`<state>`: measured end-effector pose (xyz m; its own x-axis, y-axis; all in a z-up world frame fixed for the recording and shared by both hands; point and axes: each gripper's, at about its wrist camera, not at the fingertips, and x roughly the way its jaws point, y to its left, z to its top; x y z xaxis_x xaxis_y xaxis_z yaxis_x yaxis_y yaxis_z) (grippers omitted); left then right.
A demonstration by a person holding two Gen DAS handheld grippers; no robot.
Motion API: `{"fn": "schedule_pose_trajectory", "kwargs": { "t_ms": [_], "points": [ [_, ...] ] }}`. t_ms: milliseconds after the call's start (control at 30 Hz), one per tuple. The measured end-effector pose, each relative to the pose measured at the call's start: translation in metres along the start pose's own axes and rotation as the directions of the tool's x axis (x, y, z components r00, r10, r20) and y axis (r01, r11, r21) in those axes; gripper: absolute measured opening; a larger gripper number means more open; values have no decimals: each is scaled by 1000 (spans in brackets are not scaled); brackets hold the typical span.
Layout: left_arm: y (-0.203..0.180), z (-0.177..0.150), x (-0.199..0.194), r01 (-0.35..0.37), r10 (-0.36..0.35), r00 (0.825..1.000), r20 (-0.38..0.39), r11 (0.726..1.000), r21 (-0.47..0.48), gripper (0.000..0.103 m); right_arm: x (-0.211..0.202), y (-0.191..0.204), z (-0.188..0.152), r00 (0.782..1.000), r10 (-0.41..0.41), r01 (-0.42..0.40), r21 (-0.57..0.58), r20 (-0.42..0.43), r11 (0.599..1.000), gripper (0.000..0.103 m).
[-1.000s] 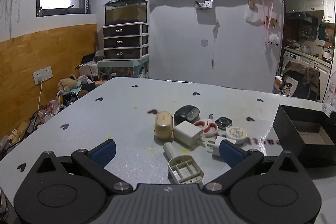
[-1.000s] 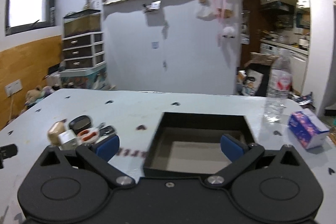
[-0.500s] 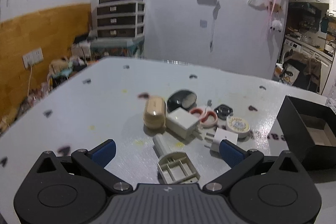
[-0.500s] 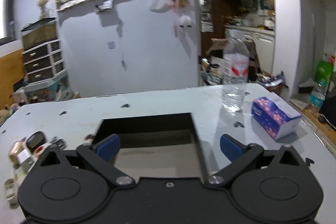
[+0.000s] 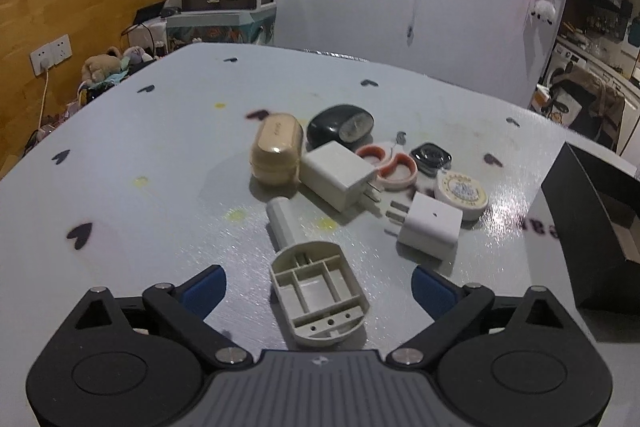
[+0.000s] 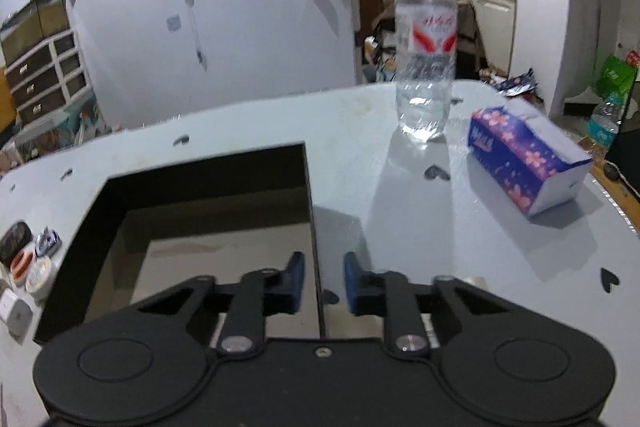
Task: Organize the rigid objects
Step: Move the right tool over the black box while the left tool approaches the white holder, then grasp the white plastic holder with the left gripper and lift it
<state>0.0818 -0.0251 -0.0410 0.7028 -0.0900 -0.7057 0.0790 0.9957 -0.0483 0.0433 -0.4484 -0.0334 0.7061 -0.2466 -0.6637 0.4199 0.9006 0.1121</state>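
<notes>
On the grey worktop (image 5: 132, 147), left wrist view: left tongs (image 5: 316, 289), jaws wide and just beginning to close, pads touching nothing; an upturned ribbed plastic casing (image 5: 318, 297) lies between them. Beyond it, clustered: white cylinder (image 5: 282, 223), beige earbud case (image 5: 276, 149), large white charger (image 5: 340, 175), small white charger (image 5: 430, 227), black oval case (image 5: 340, 125), two orange-rimmed rings (image 5: 386, 165), round tin (image 5: 462, 193), black smartwatch (image 5: 432, 157). Black box (image 5: 576, 227) at far right, open-topped.

Right wrist view: right tongs (image 6: 323, 283), jaws closing, nearly together, straddling the right wall of the black box (image 6: 200, 163); whether the pads press it cannot be told. Box interior bare. Water bottle (image 6: 426, 43), upright, and tissue pack (image 6: 524, 157) stand beyond, to the right.
</notes>
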Motion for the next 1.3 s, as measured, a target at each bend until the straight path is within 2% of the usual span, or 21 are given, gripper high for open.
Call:
{"fn": "schedule_pose_trajectory", "kwargs": {
  "t_ms": [67,133,533,667,800,900,1100,1300],
  "points": [
    [-4,-1,2,-2,2,1000,-11,1000,9,96,5,1,-2,1000,12,-12,-13,-17,1000,6],
    [-7,-1,3,-8,8,1000,-17,1000,14,96,5,2,-4,1000,13,-14,-32,-15,999,4],
    [-18,0,21,-51,52,997,-62,999,18,95,7,-4,-7,998,53,-52,-46,25,998,4],
    [-16,1,29,-49,48,995,-82,999,-6,86,7,-5,-9,998,57,-55,-50,28,997,4],
    [-14,2,31,-72,70,995,-71,997,-19,79,7,-6,-10,998,60,-58,-49,29,997,4],
    [-11,4,31,-97,95,994,-60,995,-32,56,6,-6,-11,998,62,-60,-48,31,997,4],
    [-8,5,26,-77,76,996,-45,997,-30,50,7,-7,-11,997,63,-62,-49,33,997,4],
    [-21,10,9,-44,44,999,29,999,31,48,6,-6,-13,997,64,-61,-52,41,997,4]
  ]
}}
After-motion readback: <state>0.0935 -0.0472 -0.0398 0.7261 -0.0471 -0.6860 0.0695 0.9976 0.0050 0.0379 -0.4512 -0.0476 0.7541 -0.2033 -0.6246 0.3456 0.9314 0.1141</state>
